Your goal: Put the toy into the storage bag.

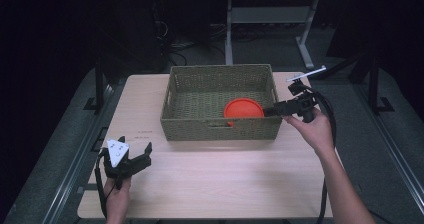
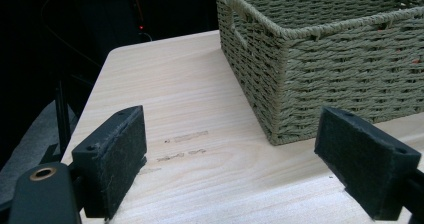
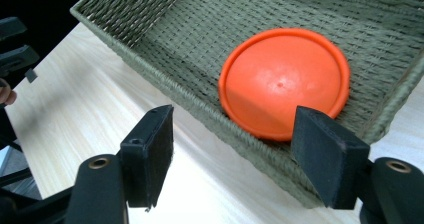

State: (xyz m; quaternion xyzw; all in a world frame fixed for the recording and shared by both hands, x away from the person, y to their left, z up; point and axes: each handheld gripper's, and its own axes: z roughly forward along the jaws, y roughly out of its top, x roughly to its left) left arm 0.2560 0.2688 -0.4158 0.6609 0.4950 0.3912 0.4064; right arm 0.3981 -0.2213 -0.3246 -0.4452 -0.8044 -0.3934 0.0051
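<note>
So the orange plate (image 3: 284, 81) is sitting inside the woven basket (image 3: 150, 19), lying flat on the basket floor, looks like dome side up with a tiny dimple in the middle. It's round, so there's really no long axis to speak of and it doesn't point anywhere; its flat face just looks straight up. From the right gripper (image 3: 232, 151) it's right ahead and a bit below, past the basket's near wall, tucked toward the corner that wall makes on the jaws' right side.

That gripper's jaws are spread wide with nothing between the pads, and they're hovering just outside the basket rim, not touching the plate. In the high view the right gripper (image 1: 270, 111) pokes in over the basket's right-hand wall, tip close to the plate.

My read: the plate is in the basket and not in anyone's grip, so this is either a drop-off that's basically done or a pick-up that hasn't started. Can't tell which.

The left gripper (image 1: 131, 151) is well off from all this, parked low over the table (image 1: 210, 179) out in front of the basket's front left corner, jaws also apart and empty.
</note>
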